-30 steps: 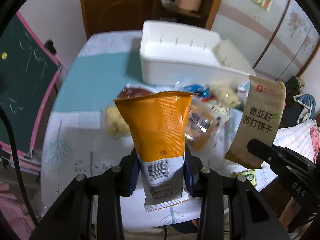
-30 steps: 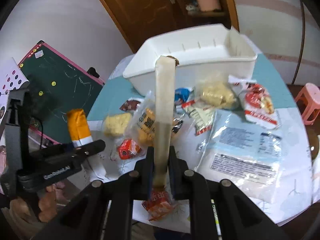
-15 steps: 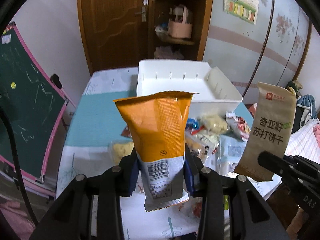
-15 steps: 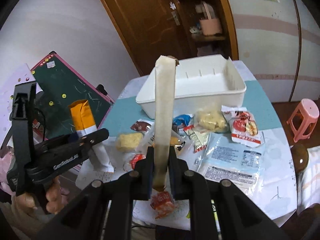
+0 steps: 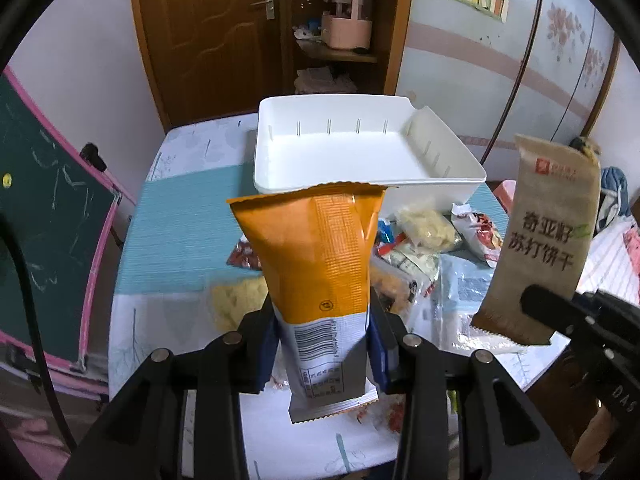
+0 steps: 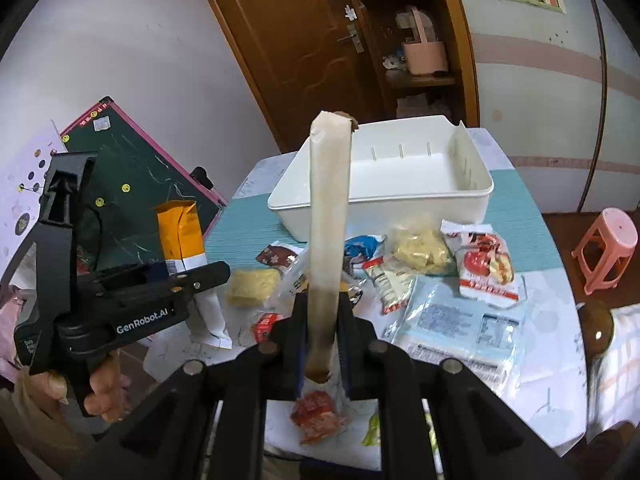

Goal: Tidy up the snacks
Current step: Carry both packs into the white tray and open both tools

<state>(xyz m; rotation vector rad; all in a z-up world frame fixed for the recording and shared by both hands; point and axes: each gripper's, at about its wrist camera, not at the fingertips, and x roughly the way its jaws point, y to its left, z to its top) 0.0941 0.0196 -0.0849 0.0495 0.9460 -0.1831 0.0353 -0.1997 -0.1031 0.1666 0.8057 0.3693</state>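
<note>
1. The left gripper has its fingers closed on an orange pack. The pack stands up, held near its white bottom end.
2. The right gripper has its fingers shut tight on a thin tan pack, seen edge-on in the right view. In the left view its flat face shows, off to the right.
3. Both packs hang in the air over the near side of the bench.
4. The white bin sits on the far side. It looks empty.
5. More snacks lie loose on the bench between the bin and the grippers.
6. The step looks like carrying two packs to the bin. Next, both should go far and over the bin's rim, then the fingers should open.
7. Since a second ago, both grippers have gone up. The bin looks farther off now, and the grips have not changed.
</note>
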